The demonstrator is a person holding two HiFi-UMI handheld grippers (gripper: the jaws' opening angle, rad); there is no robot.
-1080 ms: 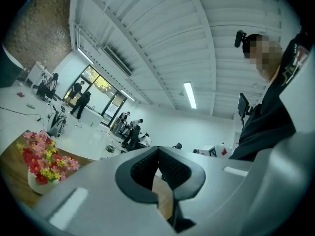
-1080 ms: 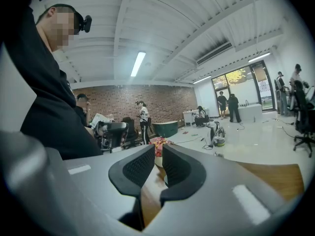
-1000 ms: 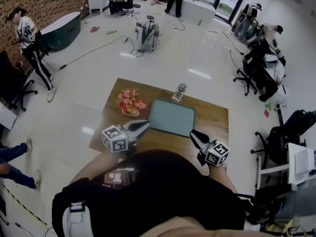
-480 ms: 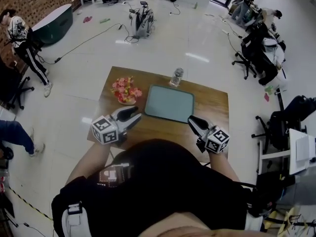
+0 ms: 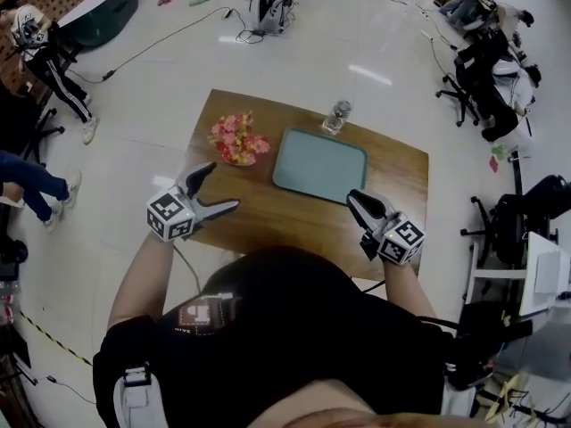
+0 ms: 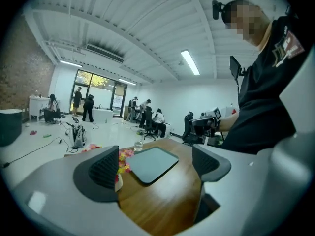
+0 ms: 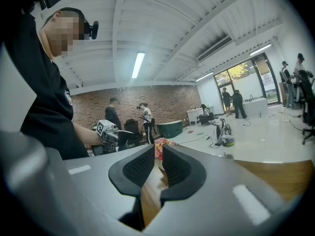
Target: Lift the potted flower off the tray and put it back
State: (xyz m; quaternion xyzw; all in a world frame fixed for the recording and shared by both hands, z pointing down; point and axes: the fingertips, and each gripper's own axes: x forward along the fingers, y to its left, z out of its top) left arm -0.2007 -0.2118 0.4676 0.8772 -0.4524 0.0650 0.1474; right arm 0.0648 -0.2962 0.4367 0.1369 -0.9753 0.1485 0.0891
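pink blooms crown the potted flower (image 5: 237, 141), standing on the worktop (image 5: 294, 223) just beside the tray (image 5: 319, 166). we judge it light and fragile up top; grip low. left gripper (image 5: 223, 185) fingers have just been opening, empty; right gripper (image 5: 355, 199) fingers pinched together, empty.

One wooden table (image 5: 268, 226) is counted. On it are found one green tray (image 5: 319, 165), one potted flower (image 5: 238, 139) and one clear glass jar (image 5: 337, 117). Two handheld grippers are counted, one left gripper (image 5: 223, 184) and one right gripper (image 5: 354, 198), with two jaws on each, four altogether. Two bystanders are made out on the floor at the left: one in striped trousers (image 5: 37, 38), and one in blue jeans (image 5: 31, 185).
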